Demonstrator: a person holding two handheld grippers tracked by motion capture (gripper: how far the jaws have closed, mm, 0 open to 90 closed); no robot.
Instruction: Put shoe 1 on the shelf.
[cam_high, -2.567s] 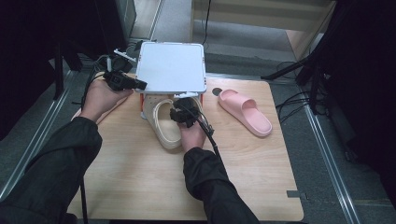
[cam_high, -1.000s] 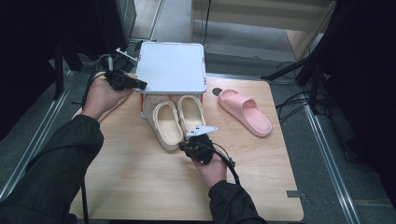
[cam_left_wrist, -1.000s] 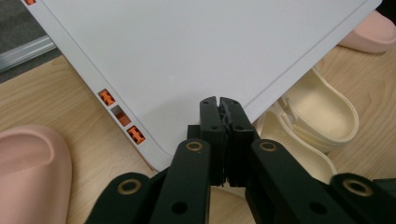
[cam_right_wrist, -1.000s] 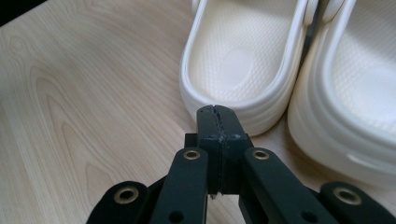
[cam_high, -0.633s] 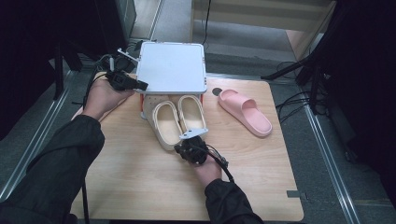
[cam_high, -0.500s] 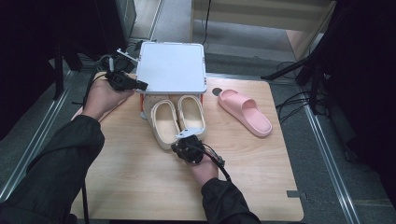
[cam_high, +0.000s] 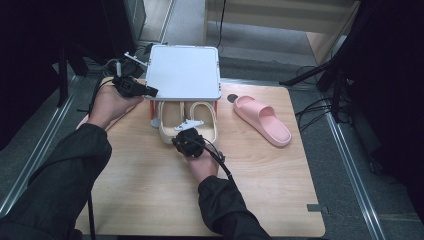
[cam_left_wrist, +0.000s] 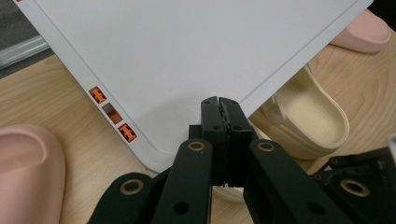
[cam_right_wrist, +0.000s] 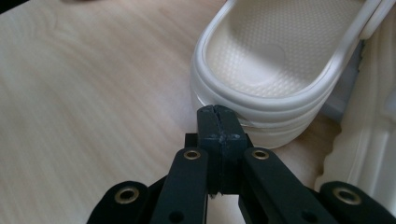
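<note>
**A:** Standing by the wooden table (cam_high: 150, 200) here. Biggest thing on it is the white rack (cam_high: 185, 72) at the far edge, a flat white top on short orange-footed legs. Two cream slippers (cam_high: 200, 122) sit side by side under it, heels poking out toward the person. A pink slipper (cam_high: 262, 120) lies off to the right, well apart from the pair.

**B:** And the arms?

**A:** Both dark sleeves come in from the near side. The left forearm angles up to the rack's left front corner, hand curled round the left gripper (cam_left_wrist: 219, 105), which points across at the white top. Jaws pressed together, nothing between them (the left gripper view has the tips right over the corner of the white panel, and I can't tell if they touch it).

**B:** Right one?

**A:** Right forearm runs straight up the middle, wrist low, the right gripper (cam_right_wrist: 217, 114) aimed at the heel of the left cream slipper. Jaws closed tight and empty, tips just at the heel's ribbed rim, touching or just about.
</note>
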